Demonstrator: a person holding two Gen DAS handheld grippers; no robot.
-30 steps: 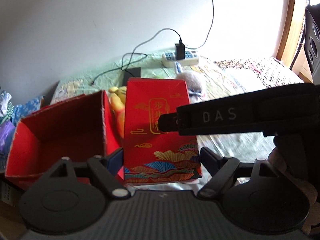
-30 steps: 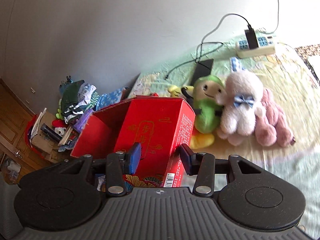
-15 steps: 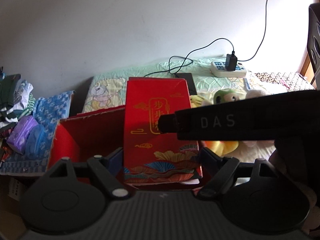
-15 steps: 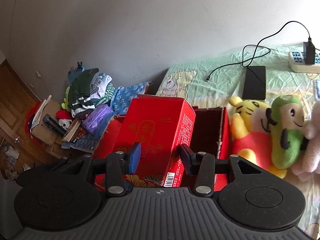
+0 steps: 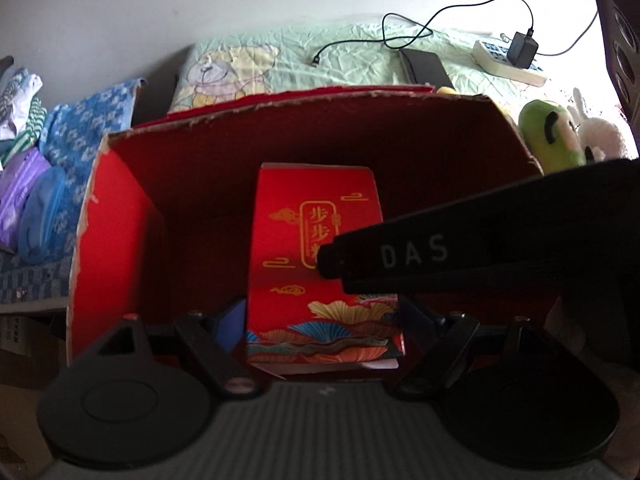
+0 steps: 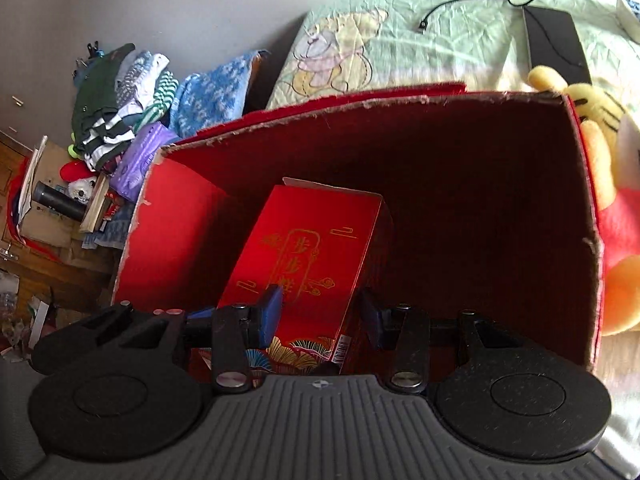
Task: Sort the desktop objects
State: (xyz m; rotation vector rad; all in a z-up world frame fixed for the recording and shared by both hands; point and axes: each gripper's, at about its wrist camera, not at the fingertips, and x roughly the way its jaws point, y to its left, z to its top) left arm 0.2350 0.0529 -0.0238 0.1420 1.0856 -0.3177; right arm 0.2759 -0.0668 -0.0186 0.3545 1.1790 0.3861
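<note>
My left claw [image 5: 322,320] and my right claw [image 6: 320,310] both grasp the small red gift box [image 5: 320,256], pads pressed against its two sides. The box sits between my fingers, down inside the large open red carton [image 5: 120,248], whose torn-edged walls rise ahead of and beside both claws. Beyond the carton's right wall, on the bed [image 6: 400,40], lie a yellow plush toy [image 6: 600,128] and a green one [image 5: 554,136] (partly hidden).
</note>
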